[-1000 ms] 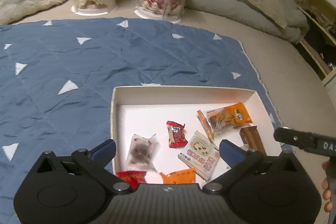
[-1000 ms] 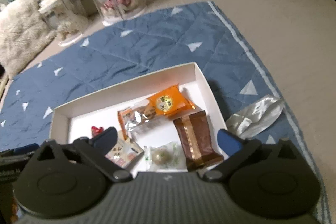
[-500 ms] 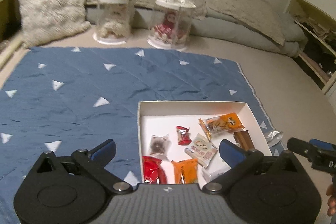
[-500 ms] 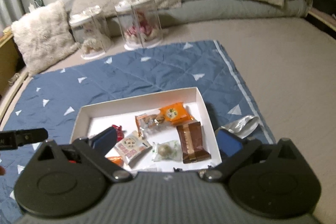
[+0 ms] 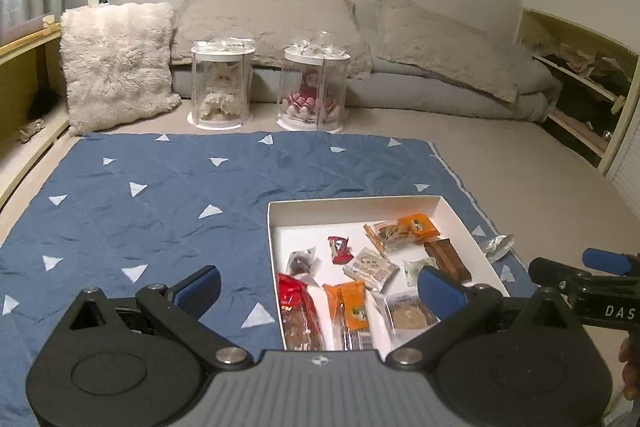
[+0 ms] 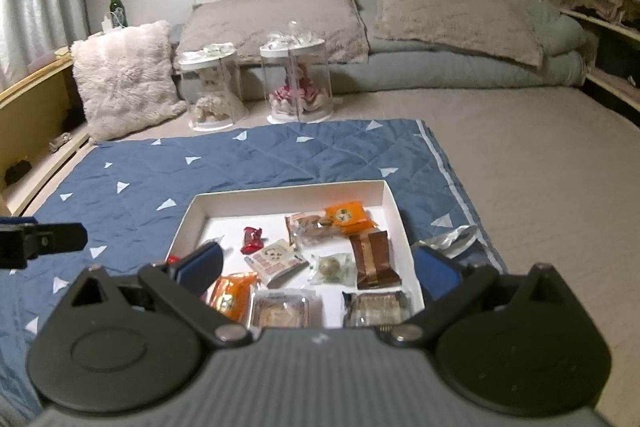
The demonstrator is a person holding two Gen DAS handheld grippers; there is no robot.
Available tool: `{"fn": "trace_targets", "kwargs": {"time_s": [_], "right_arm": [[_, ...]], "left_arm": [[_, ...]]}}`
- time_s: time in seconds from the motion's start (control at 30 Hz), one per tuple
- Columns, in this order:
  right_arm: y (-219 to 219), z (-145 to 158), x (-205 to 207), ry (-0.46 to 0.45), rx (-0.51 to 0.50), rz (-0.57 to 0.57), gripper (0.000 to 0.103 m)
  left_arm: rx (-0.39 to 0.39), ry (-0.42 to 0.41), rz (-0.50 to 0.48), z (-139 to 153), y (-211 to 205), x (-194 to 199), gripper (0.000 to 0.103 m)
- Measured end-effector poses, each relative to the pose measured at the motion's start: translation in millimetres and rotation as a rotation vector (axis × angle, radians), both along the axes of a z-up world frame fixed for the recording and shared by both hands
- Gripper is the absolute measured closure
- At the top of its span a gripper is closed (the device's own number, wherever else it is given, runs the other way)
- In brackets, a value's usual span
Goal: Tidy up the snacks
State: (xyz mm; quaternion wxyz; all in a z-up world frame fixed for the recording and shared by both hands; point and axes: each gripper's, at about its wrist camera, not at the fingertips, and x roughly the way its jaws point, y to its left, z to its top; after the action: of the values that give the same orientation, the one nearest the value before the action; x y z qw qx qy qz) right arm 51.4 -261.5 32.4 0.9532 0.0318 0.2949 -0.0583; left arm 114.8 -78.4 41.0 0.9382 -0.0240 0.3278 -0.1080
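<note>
While both my jaws are hanging wide and empty above the blanket (image 5: 160, 195), the snacks (image 6: 280, 257) are lying loose in the white box (image 6: 390, 201) at twelve o'clock; a silver wrapper (image 6: 452, 241) is sitting outside at two o'clock, probably needing boxing.

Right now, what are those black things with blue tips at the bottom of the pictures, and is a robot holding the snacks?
No robot here. A person holds two grabbing tools, each with a camera looking along its two fingers. One picture comes from the left gripper, the other from the right gripper. Both are open and hold nothing. Below them a white box sits on a blue blanket. Inside the box lie wrapped snacks, like a small red candy and a brown bar. A silver wrapper lies outside, on the blanket.
</note>
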Motion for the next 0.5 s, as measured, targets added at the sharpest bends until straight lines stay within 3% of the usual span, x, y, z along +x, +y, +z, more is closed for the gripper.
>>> {"fn": "trace_targets", "kwargs": {"time_s": [0.5], "right_arm": [[20.2, -11.6, -49.1, -0.046, -0.076, 0.043, 0.001]], "left_arm": [[0.063, -0.074, 0.047, -17.4, 14.7, -65.2, 0.000]]}}
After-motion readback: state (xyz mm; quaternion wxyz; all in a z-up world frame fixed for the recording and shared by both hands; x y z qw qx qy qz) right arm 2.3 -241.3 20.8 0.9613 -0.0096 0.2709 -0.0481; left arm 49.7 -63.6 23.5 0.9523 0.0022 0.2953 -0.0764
